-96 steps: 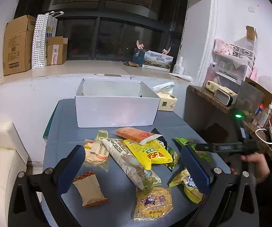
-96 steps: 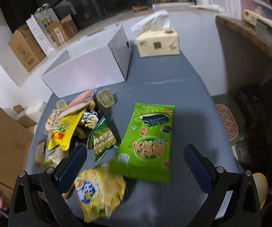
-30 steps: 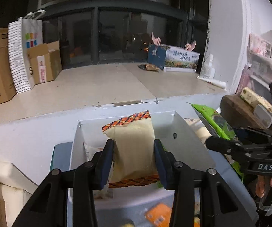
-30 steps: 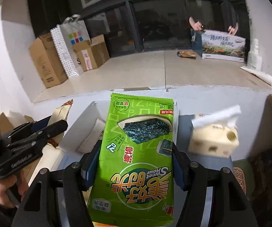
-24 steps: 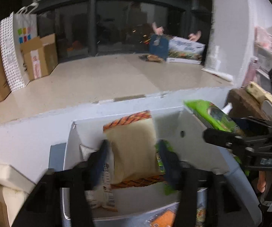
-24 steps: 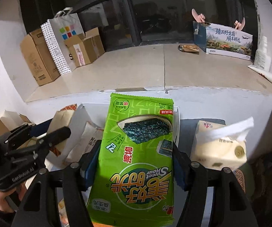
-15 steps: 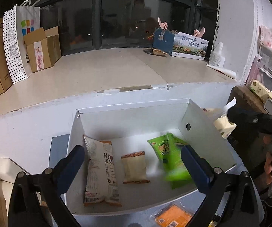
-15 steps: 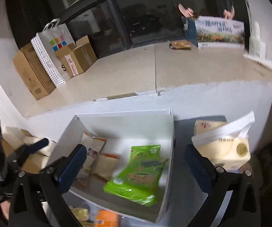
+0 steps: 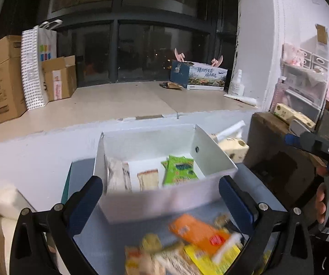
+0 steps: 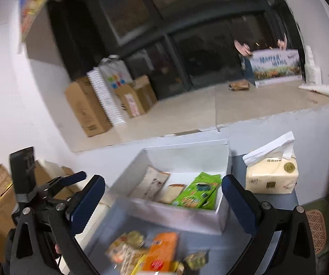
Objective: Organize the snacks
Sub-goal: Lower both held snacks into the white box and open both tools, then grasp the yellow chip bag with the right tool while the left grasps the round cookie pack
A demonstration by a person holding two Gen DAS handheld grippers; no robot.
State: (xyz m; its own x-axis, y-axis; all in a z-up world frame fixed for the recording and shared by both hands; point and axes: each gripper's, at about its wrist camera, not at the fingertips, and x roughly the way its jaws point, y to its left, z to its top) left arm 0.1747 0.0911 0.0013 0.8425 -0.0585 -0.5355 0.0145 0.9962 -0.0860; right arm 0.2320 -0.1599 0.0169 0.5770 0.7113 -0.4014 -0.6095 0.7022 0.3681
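Since earlier frame: green seaweed pack (image 9: 179, 170) and tan packet (image 9: 148, 179) left my fingers, now lying in white box (image 9: 164, 197).

Left wrist view: my left gripper (image 9: 161, 198) spread wide, holding nothing, touching nothing. Striped bag (image 9: 118, 177) at box left. Orange pack (image 9: 195, 231) blurred on table; print unreadable.

Right wrist view: my right gripper (image 10: 163, 200) fully apart, empty. Seaweed pack (image 10: 195, 194) against box right wall. Tissue pack (image 10: 271, 177) beside box; label illegible.

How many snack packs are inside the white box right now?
3. In the white box, a pale tall pack sits at the left, a small tan pack in the middle, and a green pack at the right. The front wall may hide more.
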